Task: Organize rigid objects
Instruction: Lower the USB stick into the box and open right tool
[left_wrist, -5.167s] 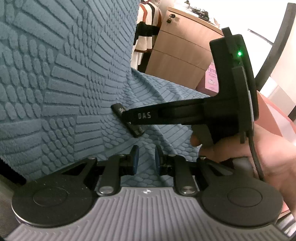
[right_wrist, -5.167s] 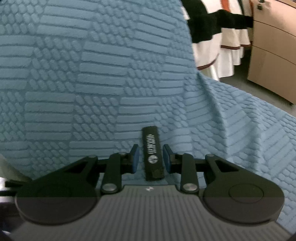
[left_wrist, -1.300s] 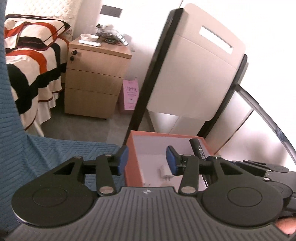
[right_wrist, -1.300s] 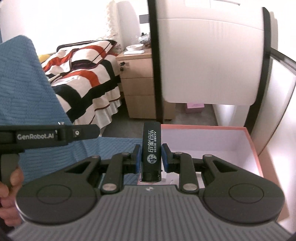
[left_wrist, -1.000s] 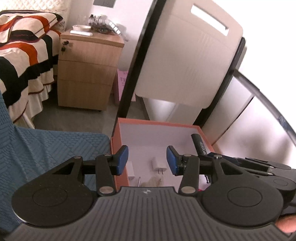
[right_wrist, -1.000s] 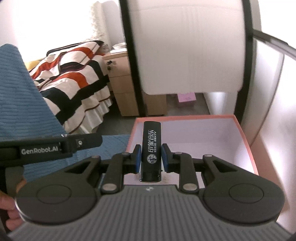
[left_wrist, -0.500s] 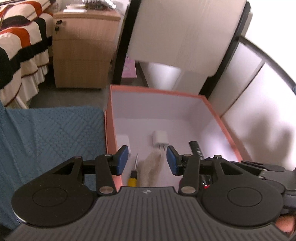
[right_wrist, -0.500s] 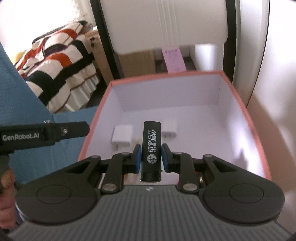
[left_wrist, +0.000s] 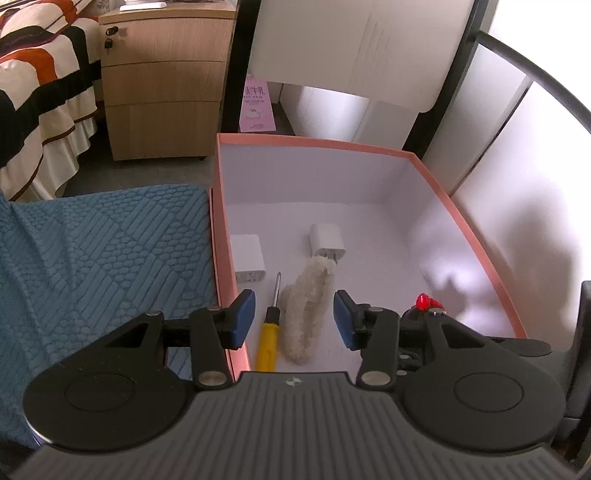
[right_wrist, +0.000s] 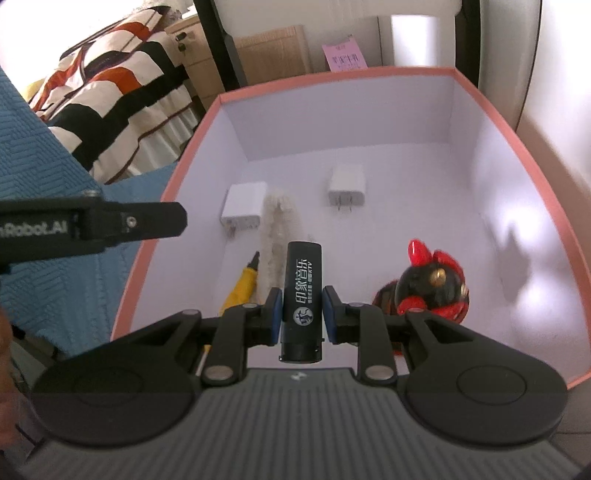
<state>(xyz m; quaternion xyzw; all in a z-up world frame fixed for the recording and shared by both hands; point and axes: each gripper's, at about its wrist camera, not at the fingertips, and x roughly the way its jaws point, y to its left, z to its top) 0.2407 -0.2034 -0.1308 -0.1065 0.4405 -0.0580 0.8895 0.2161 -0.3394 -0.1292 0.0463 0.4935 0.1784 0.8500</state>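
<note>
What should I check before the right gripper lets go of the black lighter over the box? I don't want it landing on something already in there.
1. Grip: right gripper clamps the black lighter on both sides: ok.
2. Over the pink box, inside its rim: ok.
3. Bare floor ahead of the lighter's tip: ok.
4. Neighbours: fuzzy strip and yellow screwdriver lie close on its left, red-and-black figurine on its right: cannot tell whether it will clear them.
5. Left gripper open, holding nothing: ok.
6. Height above the floor: cannot tell.
</note>
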